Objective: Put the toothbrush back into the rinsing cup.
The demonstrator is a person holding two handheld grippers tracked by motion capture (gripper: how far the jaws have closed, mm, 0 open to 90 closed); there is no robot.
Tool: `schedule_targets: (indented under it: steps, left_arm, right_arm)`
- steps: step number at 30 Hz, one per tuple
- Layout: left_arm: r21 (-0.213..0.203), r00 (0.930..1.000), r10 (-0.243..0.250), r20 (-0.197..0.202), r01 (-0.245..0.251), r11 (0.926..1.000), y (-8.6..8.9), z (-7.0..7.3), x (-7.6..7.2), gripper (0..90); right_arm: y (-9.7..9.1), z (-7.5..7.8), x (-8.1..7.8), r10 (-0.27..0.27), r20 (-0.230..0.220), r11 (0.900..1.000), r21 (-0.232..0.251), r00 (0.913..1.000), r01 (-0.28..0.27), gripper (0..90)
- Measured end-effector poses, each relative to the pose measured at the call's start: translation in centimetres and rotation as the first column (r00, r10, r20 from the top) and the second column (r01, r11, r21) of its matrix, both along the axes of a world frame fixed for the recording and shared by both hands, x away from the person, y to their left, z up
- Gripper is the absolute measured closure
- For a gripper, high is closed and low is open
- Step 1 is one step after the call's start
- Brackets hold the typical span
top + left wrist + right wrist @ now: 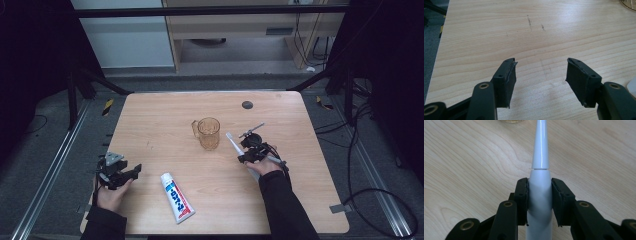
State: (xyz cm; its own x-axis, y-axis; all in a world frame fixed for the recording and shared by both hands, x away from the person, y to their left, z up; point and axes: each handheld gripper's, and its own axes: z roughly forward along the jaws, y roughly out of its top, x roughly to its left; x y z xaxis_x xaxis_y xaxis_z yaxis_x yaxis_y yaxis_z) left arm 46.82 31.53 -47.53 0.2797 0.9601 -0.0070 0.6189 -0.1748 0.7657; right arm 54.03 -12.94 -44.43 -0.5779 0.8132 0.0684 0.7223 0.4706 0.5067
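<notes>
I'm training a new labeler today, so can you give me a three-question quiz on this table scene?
1. True or false: the right tool is closed on the white electric toothbrush.
2. What lies between the left tool pads? A) toothpaste B) nothing C) mug
3. Which thing lies flat nearest the table's front edge?

Key:
1. True; the pads press its handle.
2. B; the pads stand apart over bare wood.
3. The toothpaste tube; the amber glass mug stands near the middle.
</notes>
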Motion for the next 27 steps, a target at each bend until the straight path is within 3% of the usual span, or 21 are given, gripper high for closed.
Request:
schedule_targets:
  steps: [5,10,16,18,21,24,27]
  left_arm:
    - [0.001,1.0,0.0,0.0,0.0,1.0,0.0,0.0,0.0,40.0]
    - [0.0,1.0,0.001,0.001,-0.001,1.0,0.0,0.0,0.0,40.0]
    - [0.0,1.0,0.0,0.002,0.0,1.0,-0.1,0.0,0.0,40.0]
    - [0.0,1.0,0.0,0.001,0.0,1.0,0.0,0.0,0.0,40.0]
    - [0.0,1.0,0.001,0.002,-0.001,1.0,0.0,0.0,0.0,40.0]
    - [-0.001,1.0,0.001,0.003,-0.001,1.0,-0.1,0.0,0.0,39.9]
    - [0.0,1.0,0.0,0.003,0.0,1.0,0.0,0.1,0.0,40.0]
  right_arm:
    - [-0.2,1.2,-0.4,-0.001,0.043,0.9997,0.023,0.9991,0.0,67.9]
    - [-0.6,3.1,-0.9,-0.01,0.111,0.9969,0.078,0.9938,0.001,68.0]
    - [-0.8,4.3,-1.2,-0.016,0.147,0.9937,0.112,0.989,0.0,68.0]
    - [-1.0,4.9,-1.4,-0.022,0.185,0.991,0.134,0.9824,-0.003,68.0]
    - [-1.1,5.2,-1.5,-0.03,0.203,0.9892,0.146,0.9786,0.0,68.0]
    - [-1.3,5.8,-1.8,-0.053,0.251,0.9836,0.18,0.9667,0.007,68.0]
    - [-1.4,6.2,-1.9,-0.061,0.269,0.9812,0.193,0.9611,0.008,68.0]
